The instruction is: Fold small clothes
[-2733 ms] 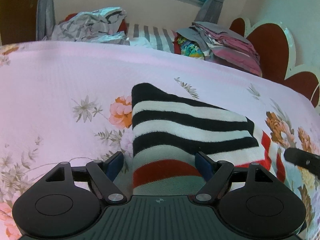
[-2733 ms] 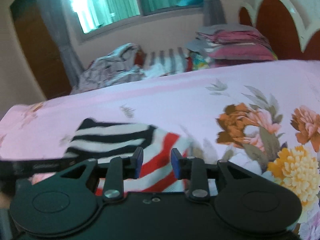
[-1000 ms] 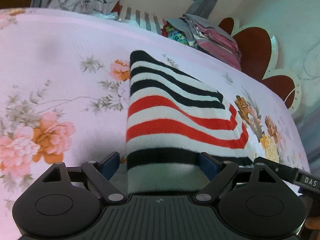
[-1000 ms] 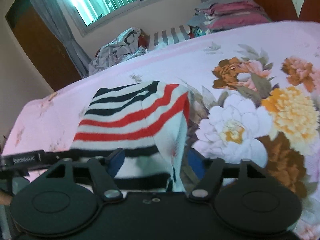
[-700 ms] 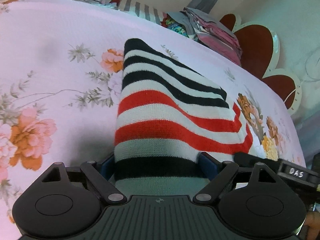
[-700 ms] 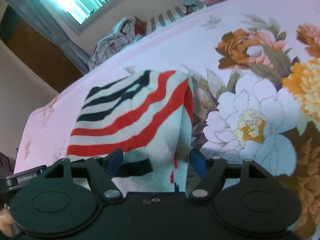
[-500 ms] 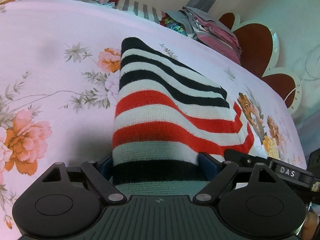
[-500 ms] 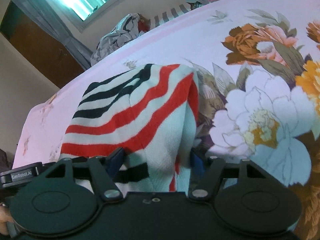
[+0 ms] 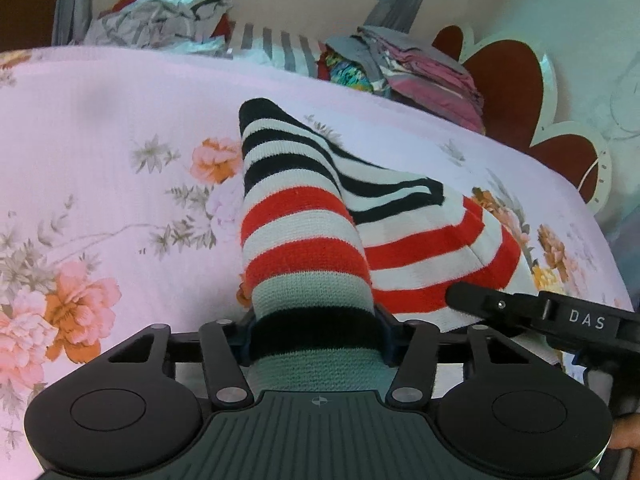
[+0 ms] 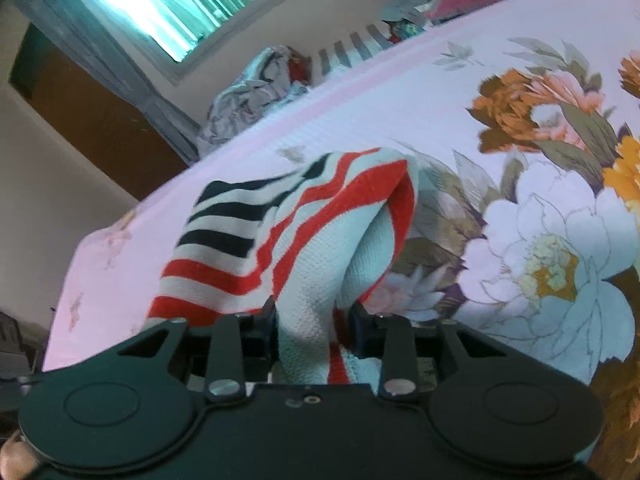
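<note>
While left gripper (image 9: 314, 336) and right gripper (image 10: 314, 326) have just been closing, both clamped on striped garment (image 9: 420, 248) near bed (image 9: 120, 120) near edge — lift corners evenly, keep hem taut, lay fold square.

Likely a home bedroom: floral bedsheet (image 9: 120, 128), scalloped headboard (image 9: 508, 92), curtained window (image 10: 168, 4).

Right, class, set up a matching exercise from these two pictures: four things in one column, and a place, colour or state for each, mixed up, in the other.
Things
1. striped garment
2. left hand-held gripper
3. bedsheet
4. folded pile

Descriptions
A. pink with flowers
B. stacked by the headboard
C. red, white and black bands
D. shut on knitted cloth

Pairs: 1-C, 2-D, 3-A, 4-B
</note>
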The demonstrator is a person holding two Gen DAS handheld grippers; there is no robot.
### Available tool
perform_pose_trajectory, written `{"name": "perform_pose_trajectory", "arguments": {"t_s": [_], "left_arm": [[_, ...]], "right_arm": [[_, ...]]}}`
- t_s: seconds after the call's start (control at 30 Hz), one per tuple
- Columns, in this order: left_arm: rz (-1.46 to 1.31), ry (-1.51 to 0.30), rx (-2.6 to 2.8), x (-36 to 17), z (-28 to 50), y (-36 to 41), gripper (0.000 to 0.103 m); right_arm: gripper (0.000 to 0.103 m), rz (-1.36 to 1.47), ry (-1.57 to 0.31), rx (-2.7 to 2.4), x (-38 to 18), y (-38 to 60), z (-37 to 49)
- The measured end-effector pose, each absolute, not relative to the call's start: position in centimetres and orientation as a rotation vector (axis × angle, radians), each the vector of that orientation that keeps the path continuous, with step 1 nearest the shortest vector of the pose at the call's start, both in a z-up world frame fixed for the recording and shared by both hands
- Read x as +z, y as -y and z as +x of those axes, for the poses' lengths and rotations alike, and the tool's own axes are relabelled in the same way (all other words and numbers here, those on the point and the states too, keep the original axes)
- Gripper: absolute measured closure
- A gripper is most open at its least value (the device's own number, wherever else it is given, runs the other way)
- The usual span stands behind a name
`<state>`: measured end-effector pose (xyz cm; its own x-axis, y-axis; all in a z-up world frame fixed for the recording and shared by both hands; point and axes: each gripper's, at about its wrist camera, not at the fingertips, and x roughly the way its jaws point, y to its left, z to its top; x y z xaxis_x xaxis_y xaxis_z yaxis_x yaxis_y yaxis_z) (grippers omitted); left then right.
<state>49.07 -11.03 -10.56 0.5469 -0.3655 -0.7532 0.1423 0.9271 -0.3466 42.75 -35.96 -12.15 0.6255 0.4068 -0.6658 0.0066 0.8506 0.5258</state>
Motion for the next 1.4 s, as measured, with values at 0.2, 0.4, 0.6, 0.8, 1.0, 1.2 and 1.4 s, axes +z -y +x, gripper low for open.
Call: {"name": "perform_pose_trajectory", "arguments": {"t_s": [0.2, 0.4, 0.6, 0.8, 1.0, 1.2, 1.4], "left_arm": [[-0.251, -0.904, -0.317, -8.3, 47.7, 9.8, 0.051], [-0.256, -0.852, -0.296, -6.1, 46.3, 4.5, 0.051], [-0.270, -0.815, -0.300, -5.4, 46.1, -4.2, 0.051], [-0.270, -0.816, -0.309, -6.3, 47.5, -15.4, 0.051], [-0.267, -0.800, -0.268, -7.5, 48.5, -24.0, 0.051], [-0.309, -0.824, -0.227, -12.2, 48.8, -29.5, 0.051], [-0.314, -0.801, -0.214, -15.8, 47.9, -30.6, 0.032]], "right_arm": [[0.070, 0.521, -0.843, 0.292, -10.4, 34.0, 42.4], [0.070, 0.505, -0.806, 0.343, -8.5, 28.9, 42.3], [0.071, 0.489, -0.777, 0.360, -7.2, 20.6, 42.6], [0.071, 0.498, -0.778, 0.349, -8.0, 10.5, 43.6], [0.071, 0.490, -0.801, 0.376, -10.0, 2.7, 45.5], [0.071, 0.483, -0.875, 0.355, -13.4, -0.9, 47.1], [0.066, 0.473, -0.930, 0.314, -15.6, -0.9, 47.2]]}}
